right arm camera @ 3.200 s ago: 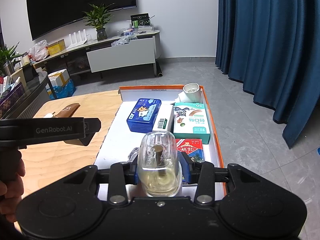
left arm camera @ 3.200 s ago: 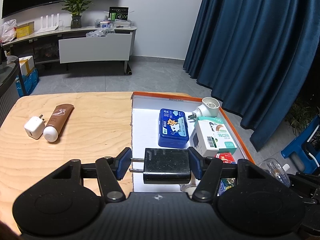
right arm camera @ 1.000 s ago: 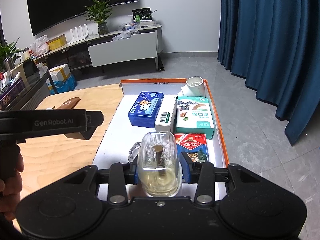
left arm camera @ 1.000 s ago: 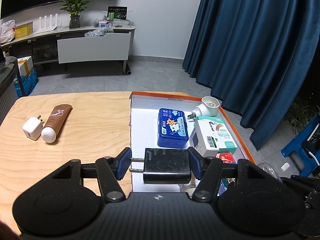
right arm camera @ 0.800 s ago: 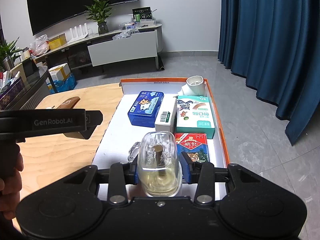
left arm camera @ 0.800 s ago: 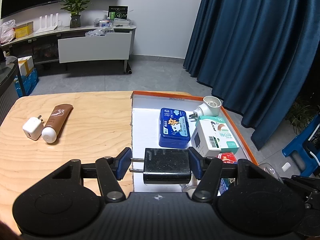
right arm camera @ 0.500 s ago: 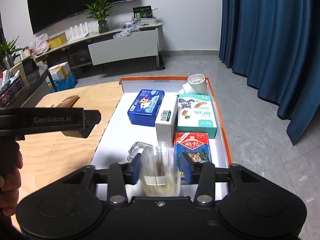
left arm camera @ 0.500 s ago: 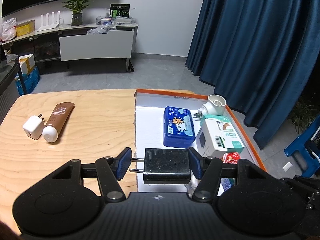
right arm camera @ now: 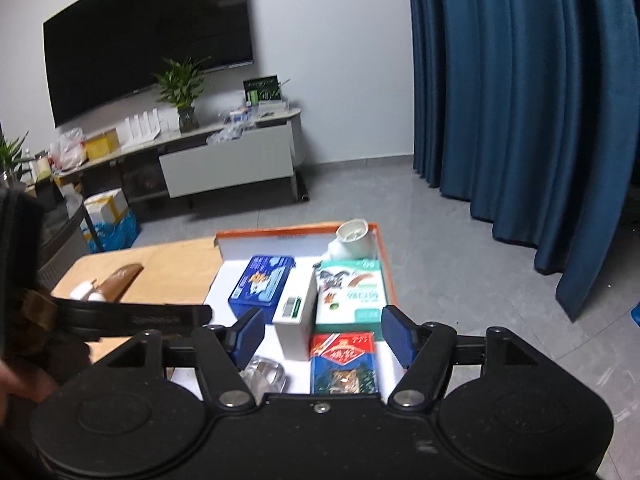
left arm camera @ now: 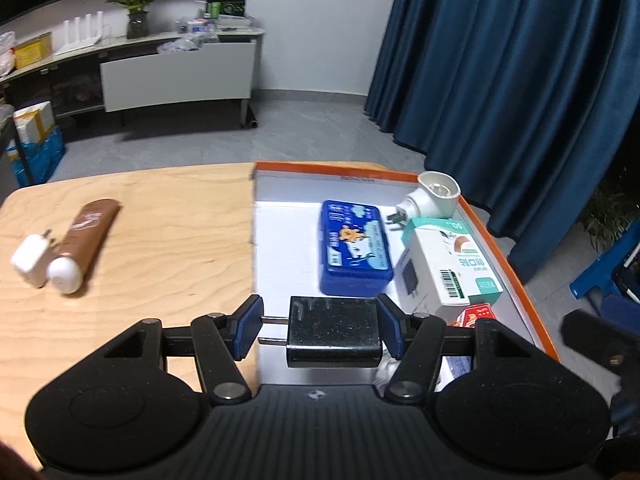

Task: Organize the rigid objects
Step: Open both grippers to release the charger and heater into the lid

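My left gripper is pinching the black charger, prongs leftward, at the near edge of the orange-rimmed tray. My right gripper is spread wide, nothing between the blue pads. Below it a clear glass bottle lies in the tray, half hidden by the gripper body and blurred. The red card box is cut off too. Count: one blue tin, two cartons, one white plug-in unit. On the desk: one brown tube, one white adapter.

living room | wall TV | media console | curtains
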A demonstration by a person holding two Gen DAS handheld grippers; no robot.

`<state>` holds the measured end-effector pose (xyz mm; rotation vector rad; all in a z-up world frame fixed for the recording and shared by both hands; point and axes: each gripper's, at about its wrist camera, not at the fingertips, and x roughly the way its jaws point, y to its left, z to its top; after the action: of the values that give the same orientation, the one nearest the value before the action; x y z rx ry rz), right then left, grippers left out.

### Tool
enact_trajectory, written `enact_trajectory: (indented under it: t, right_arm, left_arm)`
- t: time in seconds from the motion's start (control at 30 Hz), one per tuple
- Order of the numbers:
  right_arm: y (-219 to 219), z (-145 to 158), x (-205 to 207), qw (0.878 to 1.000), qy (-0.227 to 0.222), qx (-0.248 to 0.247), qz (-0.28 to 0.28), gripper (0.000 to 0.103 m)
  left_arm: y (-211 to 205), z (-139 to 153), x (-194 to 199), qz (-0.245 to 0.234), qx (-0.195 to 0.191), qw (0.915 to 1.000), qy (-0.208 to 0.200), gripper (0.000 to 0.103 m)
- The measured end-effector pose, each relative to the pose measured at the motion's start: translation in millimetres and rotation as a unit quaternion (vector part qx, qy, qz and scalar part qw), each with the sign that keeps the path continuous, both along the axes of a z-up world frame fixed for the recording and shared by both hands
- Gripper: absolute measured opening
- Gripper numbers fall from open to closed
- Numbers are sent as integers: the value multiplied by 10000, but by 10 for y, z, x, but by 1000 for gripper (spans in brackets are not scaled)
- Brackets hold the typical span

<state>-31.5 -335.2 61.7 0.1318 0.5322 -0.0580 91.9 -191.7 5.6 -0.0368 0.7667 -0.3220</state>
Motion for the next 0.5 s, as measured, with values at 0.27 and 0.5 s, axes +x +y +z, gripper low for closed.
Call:
enact_trajectory:
  t: [0.27,0.5]
  right_arm:
    - [-59,35,7,10000,-73,-25,-44,79]
    - [-9,75,19,9999,-126,-23,-81,82]
  left_arm:
    - [-260,-101,199,-222,109,9997,63,61]
    - [-147,76,142,-64,134,9999,-47,81]
